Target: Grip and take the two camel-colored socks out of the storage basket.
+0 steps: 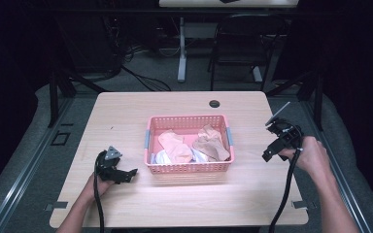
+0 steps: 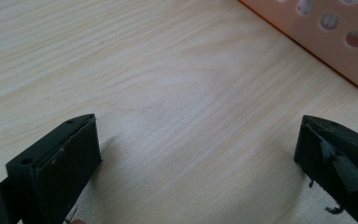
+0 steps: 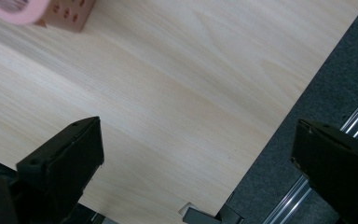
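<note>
Two grippers, both jaws apart, empty. Basket [image 1: 189, 167] of socks [image 1: 176, 145] sits mid-table: right of left gripper [image 1: 126, 174], left of right gripper [image 1: 271, 148]. Left is nearer, low at the near-left corner; right hovers off the table's right edge.

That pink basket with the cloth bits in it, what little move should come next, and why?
Probably the left hand-held gripper should lift and move toward the pink basket, over its near rim. It lies nearest the basket, its jaws stand open over bare table, and the peach cloth pieces lie inside. The right hand-held gripper, also open and holding nothing, is off by the table's right edge.
</note>
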Demonstrator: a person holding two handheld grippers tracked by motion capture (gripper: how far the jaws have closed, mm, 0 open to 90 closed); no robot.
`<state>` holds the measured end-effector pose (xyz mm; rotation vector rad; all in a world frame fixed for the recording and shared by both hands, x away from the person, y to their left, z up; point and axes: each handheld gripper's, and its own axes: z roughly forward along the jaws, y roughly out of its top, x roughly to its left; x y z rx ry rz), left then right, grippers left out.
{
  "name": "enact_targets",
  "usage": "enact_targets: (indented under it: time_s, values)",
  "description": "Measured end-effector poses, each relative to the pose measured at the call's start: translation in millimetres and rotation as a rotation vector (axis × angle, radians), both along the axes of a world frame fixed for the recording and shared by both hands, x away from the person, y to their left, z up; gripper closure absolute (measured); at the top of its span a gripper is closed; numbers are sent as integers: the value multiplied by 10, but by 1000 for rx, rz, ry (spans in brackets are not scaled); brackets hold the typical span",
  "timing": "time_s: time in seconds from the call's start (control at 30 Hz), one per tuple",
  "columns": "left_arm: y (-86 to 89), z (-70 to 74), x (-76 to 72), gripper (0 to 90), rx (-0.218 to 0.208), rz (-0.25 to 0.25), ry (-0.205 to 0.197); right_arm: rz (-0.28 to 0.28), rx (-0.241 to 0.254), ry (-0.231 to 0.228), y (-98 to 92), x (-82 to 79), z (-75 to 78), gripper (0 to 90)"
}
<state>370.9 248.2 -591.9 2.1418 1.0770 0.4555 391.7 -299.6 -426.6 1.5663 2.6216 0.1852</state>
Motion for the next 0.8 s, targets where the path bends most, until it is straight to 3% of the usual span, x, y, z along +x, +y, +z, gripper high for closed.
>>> enact_targets:
  time_s: [0.17, 0.37, 0.8]
  values:
    - [0, 0, 1, 0, 0, -1, 0, 16, -22, 16, 36, 73, 159, 21]
    - [0, 0, 0, 0, 0, -1, 0, 49, -27, -7, 232, 142, 239, 21]
    - [0, 0, 1, 0, 0, -1, 0, 179, -44, 0, 997, 421, 342, 21]
